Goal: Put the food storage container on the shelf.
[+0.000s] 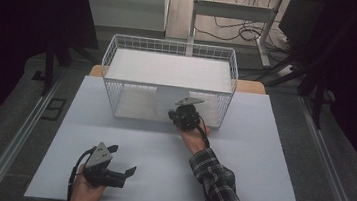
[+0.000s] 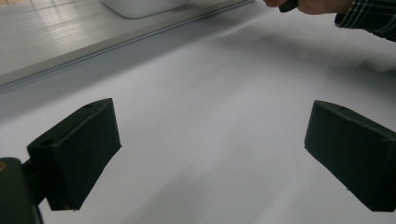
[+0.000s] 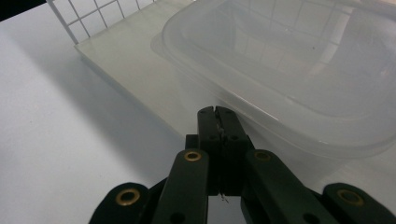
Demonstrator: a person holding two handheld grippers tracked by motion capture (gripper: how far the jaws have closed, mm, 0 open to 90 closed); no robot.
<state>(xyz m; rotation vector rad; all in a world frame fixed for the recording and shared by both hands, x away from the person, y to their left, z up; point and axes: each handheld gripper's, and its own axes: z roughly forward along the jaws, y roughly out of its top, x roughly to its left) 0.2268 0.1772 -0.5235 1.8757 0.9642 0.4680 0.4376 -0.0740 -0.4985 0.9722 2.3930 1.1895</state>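
Note:
A white wire basket rack (image 1: 116, 49) stands at the back of the table, with a white shelf on top and an open lower level. A translucent plastic container (image 3: 289, 70) sits in that lower level (image 1: 163, 104). My right gripper (image 1: 174, 113) reaches into the rack's front opening. Its jaws are shut (image 3: 217, 111), with the tips right against the container's wall below the rim and nothing visibly between them. My left gripper (image 1: 122, 158) hovers low at the table's front left. It is open (image 2: 210, 149), with bare white tabletop between its pads.
The white tabletop (image 1: 241, 157) spreads out in front of the rack. A plaid-sleeved forearm (image 1: 218, 180) crosses its right half. Metal rails (image 1: 16, 139) flank the table on both sides. Cables and a desk frame (image 1: 235, 16) lie on the floor behind.

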